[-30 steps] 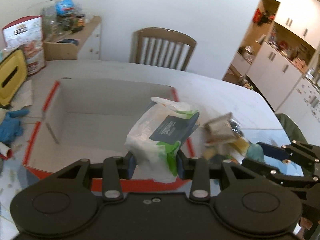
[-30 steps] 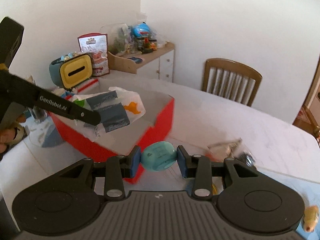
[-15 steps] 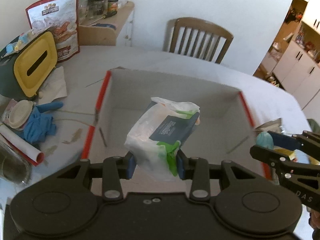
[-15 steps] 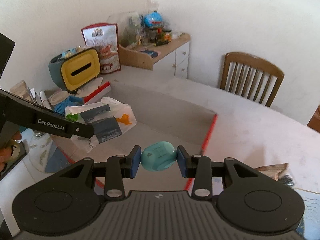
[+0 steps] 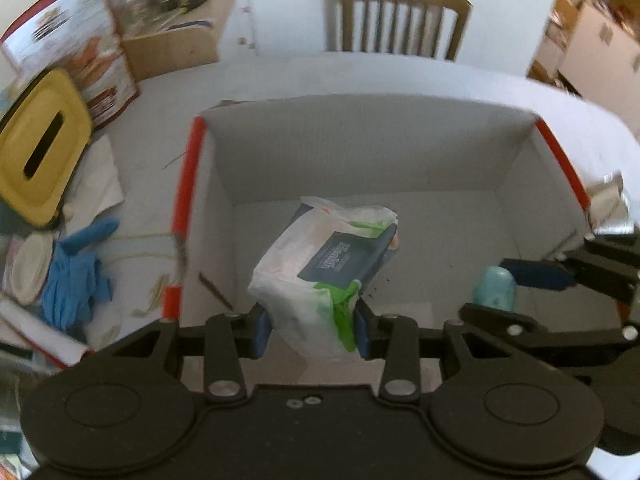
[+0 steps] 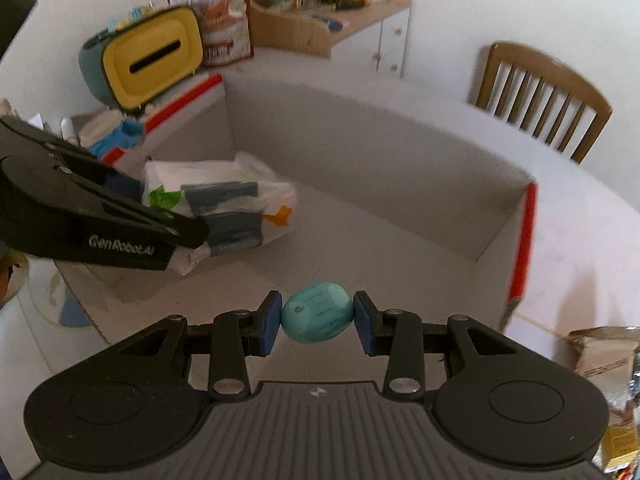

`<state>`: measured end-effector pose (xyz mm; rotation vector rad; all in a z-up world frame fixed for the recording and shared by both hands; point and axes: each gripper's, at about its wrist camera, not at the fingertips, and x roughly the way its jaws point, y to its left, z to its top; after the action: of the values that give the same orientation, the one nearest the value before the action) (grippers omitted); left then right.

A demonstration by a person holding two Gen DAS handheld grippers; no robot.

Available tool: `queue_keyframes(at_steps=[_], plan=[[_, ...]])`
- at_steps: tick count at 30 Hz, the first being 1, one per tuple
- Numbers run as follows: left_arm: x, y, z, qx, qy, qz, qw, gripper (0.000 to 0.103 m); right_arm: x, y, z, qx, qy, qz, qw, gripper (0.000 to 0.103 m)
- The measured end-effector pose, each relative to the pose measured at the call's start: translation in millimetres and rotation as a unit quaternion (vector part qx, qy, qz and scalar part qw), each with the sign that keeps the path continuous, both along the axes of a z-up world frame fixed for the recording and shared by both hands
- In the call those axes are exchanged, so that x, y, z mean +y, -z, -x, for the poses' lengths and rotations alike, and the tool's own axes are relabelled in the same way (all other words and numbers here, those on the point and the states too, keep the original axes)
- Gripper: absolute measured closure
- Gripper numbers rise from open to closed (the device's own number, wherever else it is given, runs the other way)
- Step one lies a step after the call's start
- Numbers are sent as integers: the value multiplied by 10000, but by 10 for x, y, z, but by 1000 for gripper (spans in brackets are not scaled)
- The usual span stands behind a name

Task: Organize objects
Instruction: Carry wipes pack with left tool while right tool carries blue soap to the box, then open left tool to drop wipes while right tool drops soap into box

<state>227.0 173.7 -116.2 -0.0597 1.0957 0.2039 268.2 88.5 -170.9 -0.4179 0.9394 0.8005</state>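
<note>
An open cardboard box (image 5: 360,148) with red outer walls and a grey inside sits on the white table. My left gripper (image 5: 310,330) is shut on a white wipes pack (image 5: 326,268) with a dark label and green print, held over the box floor. The same wipes pack (image 6: 224,204) shows in the right wrist view inside the box, under the left gripper (image 6: 132,196). My right gripper (image 6: 317,326) is shut on a small teal case (image 6: 318,318), above the box floor near its right side. In the left wrist view the teal case (image 5: 494,288) hangs in the right gripper (image 5: 498,286).
A yellow-fronted tissue box (image 5: 36,156), a blue glove (image 5: 74,276) and a snack bag (image 5: 80,52) lie left of the box. Crumpled packets (image 6: 604,356) sit at its right. A wooden chair (image 5: 398,20) and a low cabinet (image 6: 348,28) stand behind the table.
Both grippers have moved forward and lower into the box with their loads. The box now fills both views.
</note>
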Motion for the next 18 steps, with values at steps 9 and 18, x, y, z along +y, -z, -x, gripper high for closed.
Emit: queue_keyframes(at_steps=[9, 18], plan=[[-164, 180, -142, 451, 500, -252, 9974, 64, 71, 124, -55, 200, -128, 314, 9992, 65], [-94, 298, -194, 821, 457, -13, 9956, 61, 114, 175, -115, 453, -134, 606, 9970, 64]])
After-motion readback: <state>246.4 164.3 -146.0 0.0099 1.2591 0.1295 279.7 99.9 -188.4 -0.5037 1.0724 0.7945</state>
